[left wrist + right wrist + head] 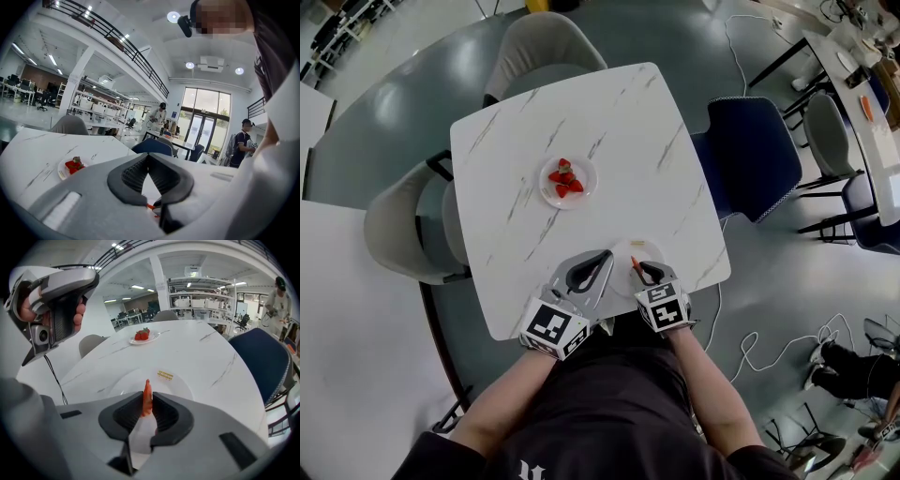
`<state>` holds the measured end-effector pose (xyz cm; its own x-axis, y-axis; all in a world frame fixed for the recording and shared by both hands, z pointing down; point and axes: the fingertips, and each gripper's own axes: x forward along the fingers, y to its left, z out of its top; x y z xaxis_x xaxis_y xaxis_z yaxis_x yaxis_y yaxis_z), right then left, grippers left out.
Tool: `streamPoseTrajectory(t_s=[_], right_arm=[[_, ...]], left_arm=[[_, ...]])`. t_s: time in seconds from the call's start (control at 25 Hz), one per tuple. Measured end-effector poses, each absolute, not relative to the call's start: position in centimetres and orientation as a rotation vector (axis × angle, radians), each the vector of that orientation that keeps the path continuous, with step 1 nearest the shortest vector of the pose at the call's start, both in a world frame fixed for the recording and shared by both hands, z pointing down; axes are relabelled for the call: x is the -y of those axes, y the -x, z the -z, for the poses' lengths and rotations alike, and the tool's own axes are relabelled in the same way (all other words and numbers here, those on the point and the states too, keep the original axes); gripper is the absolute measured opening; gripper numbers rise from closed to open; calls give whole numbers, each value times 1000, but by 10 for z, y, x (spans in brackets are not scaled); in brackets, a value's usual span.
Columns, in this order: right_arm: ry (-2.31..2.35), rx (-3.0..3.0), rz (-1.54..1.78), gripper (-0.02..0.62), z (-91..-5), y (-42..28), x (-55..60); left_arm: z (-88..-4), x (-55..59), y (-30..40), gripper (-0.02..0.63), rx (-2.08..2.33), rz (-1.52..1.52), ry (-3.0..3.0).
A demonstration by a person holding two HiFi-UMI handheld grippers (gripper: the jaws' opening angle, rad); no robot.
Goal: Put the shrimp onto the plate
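An orange shrimp (147, 398) stands upright between the jaws of my right gripper (147, 404), which is shut on it. It hangs just above an empty white plate (176, 386) with a yellow sticker, near the table's front edge. The head view shows the same shrimp (635, 264) in the right gripper (639, 270) at the plate's (649, 249) near rim. My left gripper (602, 258) sits just left of it, shut with nothing held; its tips (149, 159) meet in its own view, and a bit of the shrimp (150, 206) shows below them.
A small plate of strawberries (566, 180) sits mid-table on the white marble table (656, 122). Grey chairs (403, 225) stand at the left and far side, a blue chair (752, 155) at the right. Cables lie on the floor. People stand in the background.
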<state>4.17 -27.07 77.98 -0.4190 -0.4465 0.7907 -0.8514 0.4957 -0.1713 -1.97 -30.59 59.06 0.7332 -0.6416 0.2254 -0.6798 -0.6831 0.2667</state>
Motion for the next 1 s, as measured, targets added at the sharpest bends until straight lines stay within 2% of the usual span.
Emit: streamPoseTrajectory(t_s=[0.56,1.0], right_arm=[[-971,1983,-767,67,-786,-35,271],[-1070,2074,-837,66,-725,-37,274]], left_arm=[[-595,308,19,8,1009,-193,-2592],[-578,295,11,8,959,-244,-2597]])
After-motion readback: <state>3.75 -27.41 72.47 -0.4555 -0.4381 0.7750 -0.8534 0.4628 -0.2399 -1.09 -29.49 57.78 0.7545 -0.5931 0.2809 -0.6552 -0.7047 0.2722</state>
